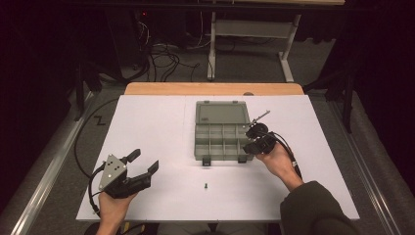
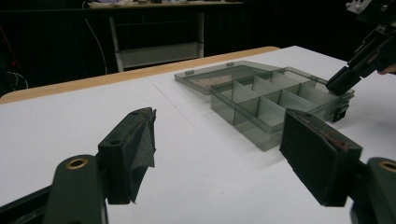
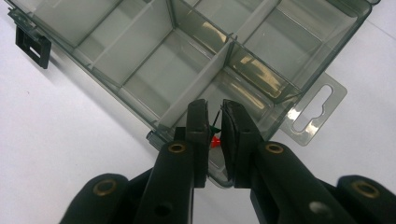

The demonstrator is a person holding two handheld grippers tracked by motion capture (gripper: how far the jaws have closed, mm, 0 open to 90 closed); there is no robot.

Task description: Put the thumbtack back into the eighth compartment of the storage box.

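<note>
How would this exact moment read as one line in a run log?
right gripper: shut on small green-and-red piece, over organizer box | left gripper: open, empty | loose piece: on table

**No readable writing**

No word, label, brand or number can be read anywhere. The grey compartment box [image 1: 222, 134] carries no legible print on its lid or walls, the white table [image 1: 156, 137] is unmarked, and both grippers show bare black parts and brass rivets without lettering

Green pushpin [image 3: 215, 127], seemingly above red one [image 3: 215, 142], over organizer box [image 3: 140, 70] corner compartment.
</note>
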